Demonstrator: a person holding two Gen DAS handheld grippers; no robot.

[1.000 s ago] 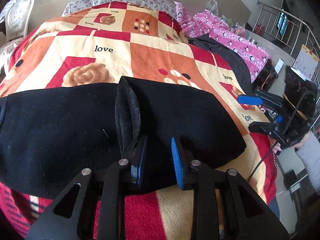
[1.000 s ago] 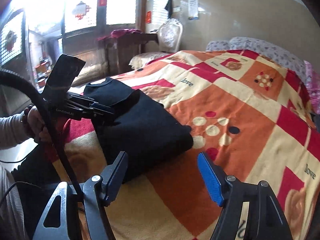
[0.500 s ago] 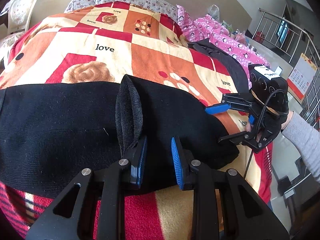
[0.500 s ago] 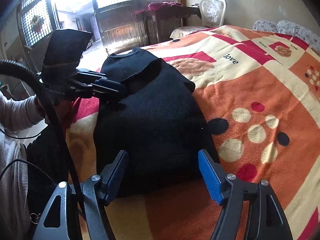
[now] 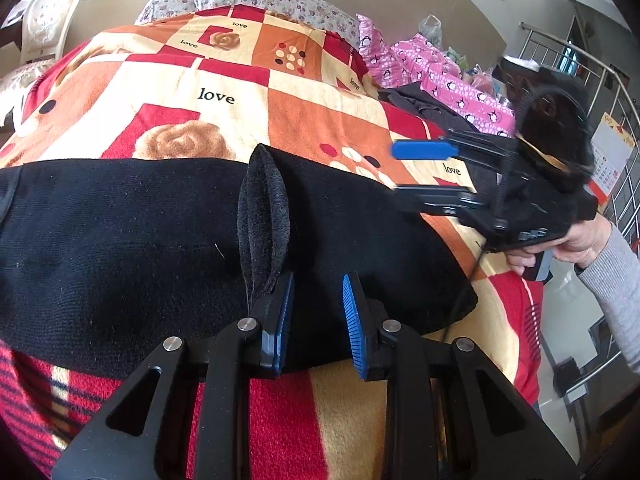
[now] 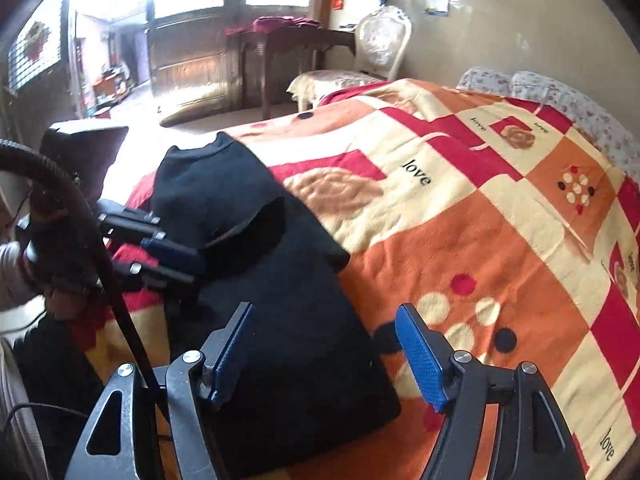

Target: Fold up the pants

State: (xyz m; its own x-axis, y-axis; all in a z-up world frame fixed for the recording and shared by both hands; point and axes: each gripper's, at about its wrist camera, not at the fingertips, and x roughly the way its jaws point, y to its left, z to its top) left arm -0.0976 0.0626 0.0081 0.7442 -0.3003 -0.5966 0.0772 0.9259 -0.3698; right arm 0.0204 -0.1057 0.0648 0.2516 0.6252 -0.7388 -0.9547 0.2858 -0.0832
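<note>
Black knit pants [image 5: 132, 240] lie across the near edge of a bed, also in the right wrist view [image 6: 288, 320]. A raised flap of the fabric [image 5: 262, 220] stands up beside the left finger of my left gripper [image 5: 318, 316]. That gripper is open, with nothing between its blue pads, over the pants' near edge. It shows in the right wrist view [image 6: 176, 266] too. My right gripper [image 6: 324, 356] is open wide above the pants' end. From the left wrist view it [image 5: 424, 170] hovers over the right end.
The bed carries a red, orange and cream "love" blanket [image 5: 224, 92]. Pink penguin-print cloth [image 5: 448, 84] and dark clothes lie at its far right. A metal railing [image 5: 616, 92] stands to the right. A white chair [image 6: 380, 48] and a wooden table [image 6: 292, 44] stand beyond the bed.
My right gripper has moved in from the bed's right side, over the pants' end, and has risen. My left gripper has stayed put, open beside the raised flap.
</note>
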